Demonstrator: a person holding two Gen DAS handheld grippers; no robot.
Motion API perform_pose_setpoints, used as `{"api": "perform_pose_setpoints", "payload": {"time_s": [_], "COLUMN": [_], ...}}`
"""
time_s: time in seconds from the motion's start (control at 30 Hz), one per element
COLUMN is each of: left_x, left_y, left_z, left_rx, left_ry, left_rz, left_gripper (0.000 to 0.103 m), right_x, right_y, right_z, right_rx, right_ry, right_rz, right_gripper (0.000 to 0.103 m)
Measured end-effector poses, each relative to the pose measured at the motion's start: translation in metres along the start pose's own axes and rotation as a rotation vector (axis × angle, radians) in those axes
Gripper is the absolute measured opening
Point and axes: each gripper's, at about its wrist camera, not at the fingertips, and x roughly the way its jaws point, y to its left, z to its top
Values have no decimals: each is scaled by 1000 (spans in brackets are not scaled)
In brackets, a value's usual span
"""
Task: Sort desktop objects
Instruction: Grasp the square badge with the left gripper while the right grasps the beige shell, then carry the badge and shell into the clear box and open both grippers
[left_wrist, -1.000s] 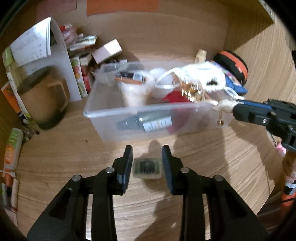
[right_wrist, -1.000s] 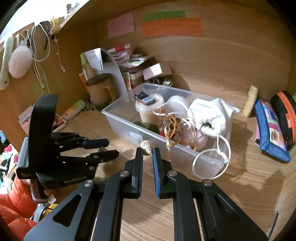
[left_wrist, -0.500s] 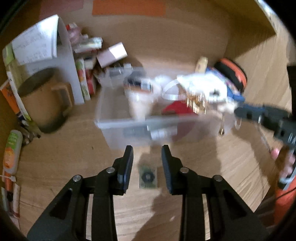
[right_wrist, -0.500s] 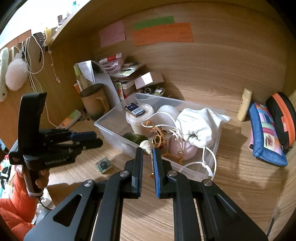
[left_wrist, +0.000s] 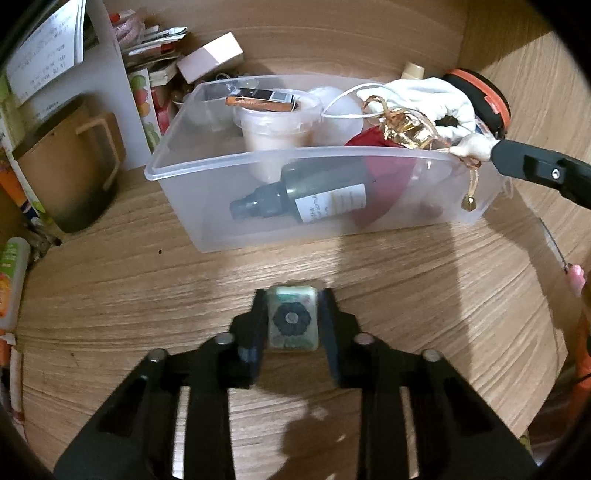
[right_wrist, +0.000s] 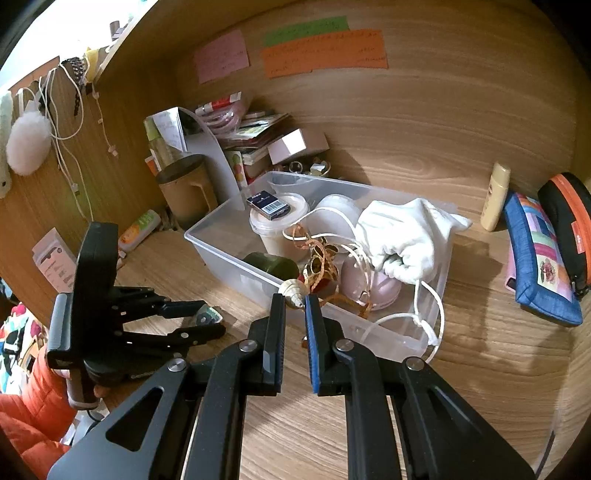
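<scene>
Two grippers, each holding a small thing by the clear box

The left gripper (left_wrist: 292, 321) is pinched on a small clear case (left_wrist: 293, 322) down at the wooden desk (left_wrist: 147, 295). The right gripper (right_wrist: 295, 301) is squeezed on a little seashell (right_wrist: 292, 290), held at the front wall of the clear plastic box (left_wrist: 258, 236). A dark spray bottle (left_wrist: 299, 197) lies inside the box.

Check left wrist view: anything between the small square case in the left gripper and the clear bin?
Nothing. Bare wooden desktop separates the small square case, flanked by the left gripper, from the clear bin; left wrist view shows it.
</scene>
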Motion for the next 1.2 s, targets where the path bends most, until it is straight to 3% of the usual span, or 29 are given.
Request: {"api": "perform_pose_setpoints", "payload": {"time_s": [0.4, 0.63, 0.8, 1.2], "left_x": [-15, -45, -57, -29], "left_y": [2, 8, 6, 3], "left_z": [7, 30, 53, 93], "left_rx": [2, -10, 6, 4], "left_ry": [-47, -133, -184, -162], "left_rz": [-6, -54, -44, -63], "left_gripper": [24, 24, 24, 24], "right_x": [1, -6, -11, 10], "right_y": [-1, -6, -11, -37], "right_z": [0, 6, 12, 16], "right_rx": [4, 14, 23, 70], "right_ry": [2, -18, -39, 7], "right_rz": [-1, -6, -14, -48], "right_gripper": [9, 9, 9, 9]}}
